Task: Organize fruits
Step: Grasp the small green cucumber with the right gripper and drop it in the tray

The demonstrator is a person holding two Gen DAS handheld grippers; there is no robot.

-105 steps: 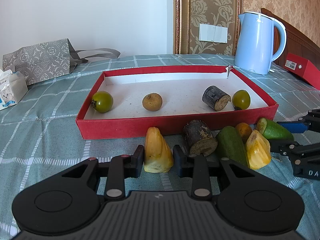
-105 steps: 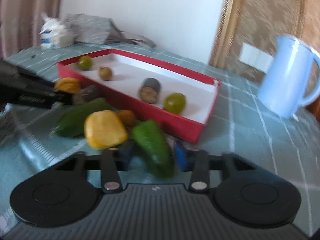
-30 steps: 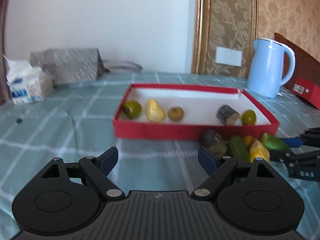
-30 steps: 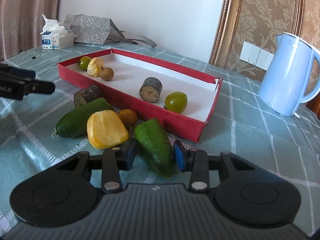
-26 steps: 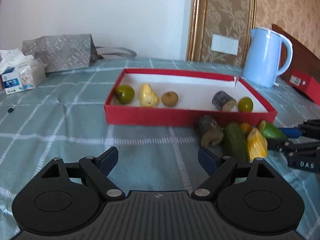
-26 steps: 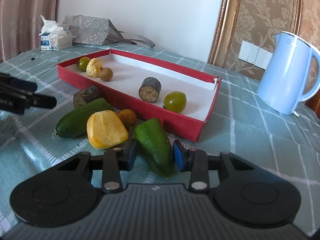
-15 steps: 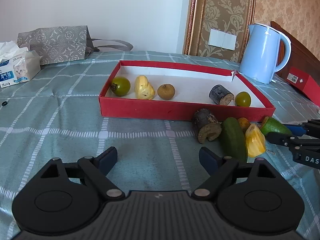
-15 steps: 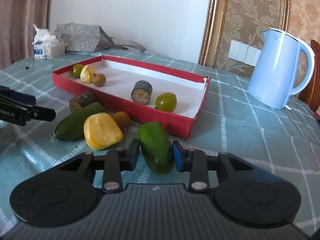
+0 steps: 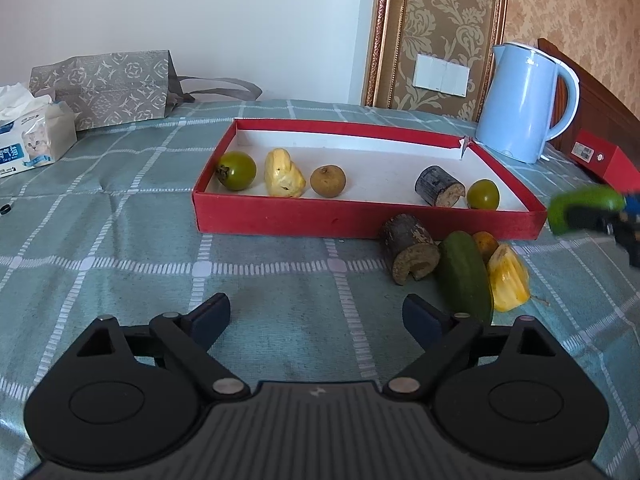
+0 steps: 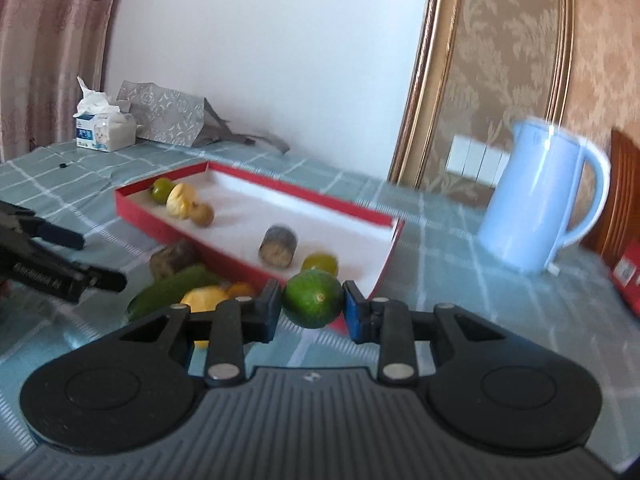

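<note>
A red tray (image 9: 360,218) (image 10: 136,200) holds two green round fruits, a yellow jackfruit piece (image 9: 283,174), a brown longan (image 9: 328,181) and a dark cylinder piece (image 9: 438,186). In front of it lie a second dark cylinder piece (image 9: 408,248), a cucumber (image 9: 464,276), an orange fruit (image 9: 485,242) and a yellow piece (image 9: 508,278). My right gripper (image 10: 312,306) is shut on a green avocado-like fruit (image 10: 313,304) (image 9: 584,204) and holds it in the air by the tray's near right corner. My left gripper (image 9: 316,314) is open and empty above the cloth, left of the loose pile.
A blue kettle (image 9: 524,102) (image 10: 540,200) stands behind the tray's right end. A red box (image 9: 604,156) lies at the far right. A grey paper bag (image 9: 104,88) and a tissue pack (image 9: 28,136) sit at the back left on the checked cloth.
My right gripper has lifted the green fruit off the cloth and moved it up towards the tray. My left gripper has stayed open and shifted slightly.
</note>
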